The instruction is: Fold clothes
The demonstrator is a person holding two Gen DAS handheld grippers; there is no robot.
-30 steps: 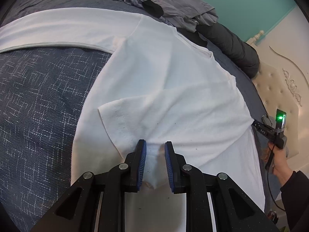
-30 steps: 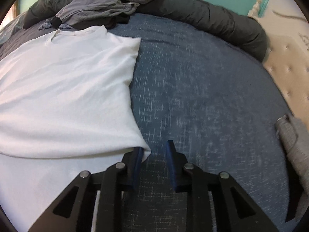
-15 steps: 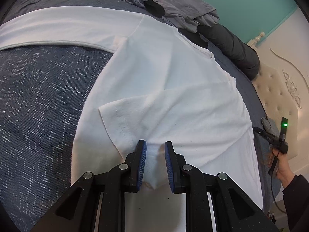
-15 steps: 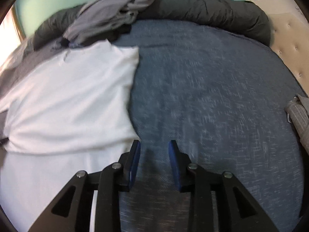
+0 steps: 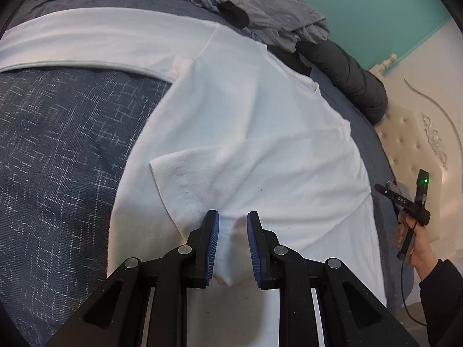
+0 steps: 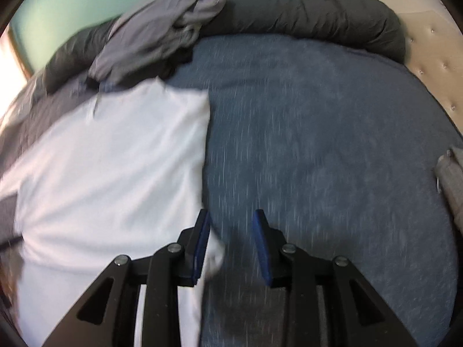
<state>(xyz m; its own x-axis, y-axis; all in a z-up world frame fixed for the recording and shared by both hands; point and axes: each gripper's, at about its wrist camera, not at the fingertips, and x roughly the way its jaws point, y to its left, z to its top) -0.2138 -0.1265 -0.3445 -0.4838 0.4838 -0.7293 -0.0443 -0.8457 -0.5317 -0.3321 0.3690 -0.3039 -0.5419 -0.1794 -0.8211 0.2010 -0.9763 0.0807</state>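
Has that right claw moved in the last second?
Yes. The right claw has lifted up and away from the white T-shirt, jaws just opened; the dark bolster sits lower.

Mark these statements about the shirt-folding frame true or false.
1. The left hand-held gripper has a fold of the white shirt between its pads. True.
2. The right hand-held gripper is clamped on the grey clothes. False: its jaws have just been opening and stand apart over the blue bedspread. Only the shirt's corner lies by one finger, and the grey clothes pile lies far off.
3. One shirt sleeve lies stretched out across the bedspread. True.
4. The wall behind the bed is red. False: the wall is teal.
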